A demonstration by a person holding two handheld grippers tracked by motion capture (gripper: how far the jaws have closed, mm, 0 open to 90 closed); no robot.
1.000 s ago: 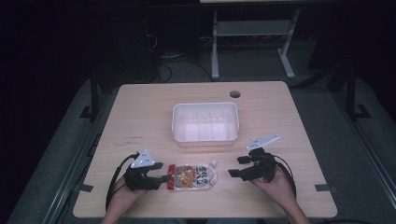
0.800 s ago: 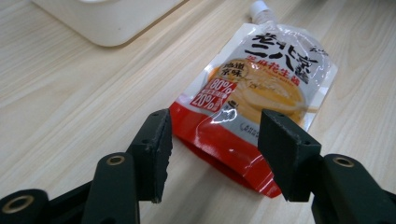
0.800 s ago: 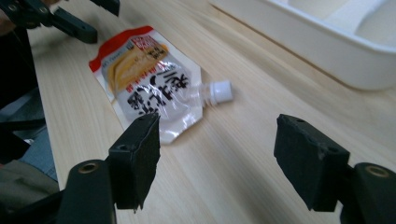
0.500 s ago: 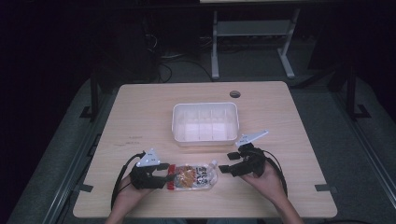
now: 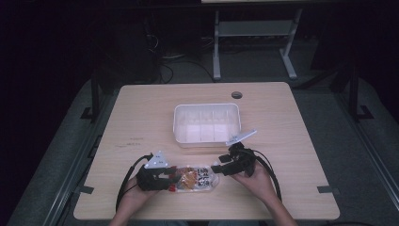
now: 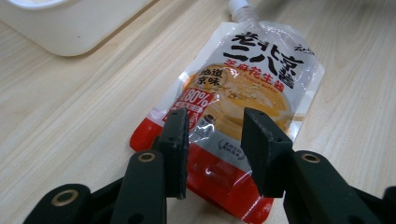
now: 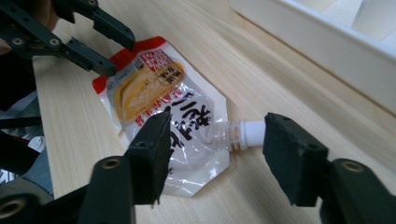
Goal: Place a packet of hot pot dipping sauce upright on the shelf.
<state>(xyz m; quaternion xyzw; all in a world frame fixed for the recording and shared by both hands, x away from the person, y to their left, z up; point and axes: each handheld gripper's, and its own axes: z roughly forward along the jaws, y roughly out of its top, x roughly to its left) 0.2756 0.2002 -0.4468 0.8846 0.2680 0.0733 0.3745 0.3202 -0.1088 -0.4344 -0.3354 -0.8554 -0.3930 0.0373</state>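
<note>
Dark floor and a metal stand sit behind a light wooden table [image 5: 141, 117]. A flat sauce pouch [image 5: 192, 178] with a white spout [image 7: 243, 134] lies near the front edge.

The left gripper [image 5: 157, 178] is at the red bottom end of the pouch. Its jaws are a little apart, one on each side over the pouch, and they do not seem to pinch it. The right gripper [image 5: 226, 167] is at the spout end with its jaws wide apart, one on each side of the spout, holding nothing.

The pouch is thin and shiny, so it could slip or fold if only one end gets pinched. A hard squeeze on the soft middle might push the sauce around.

A white plastic bin [image 5: 207, 123] stands just behind the pouch. Its near wall is close to the right gripper, so a quick lift could bump it.
</note>
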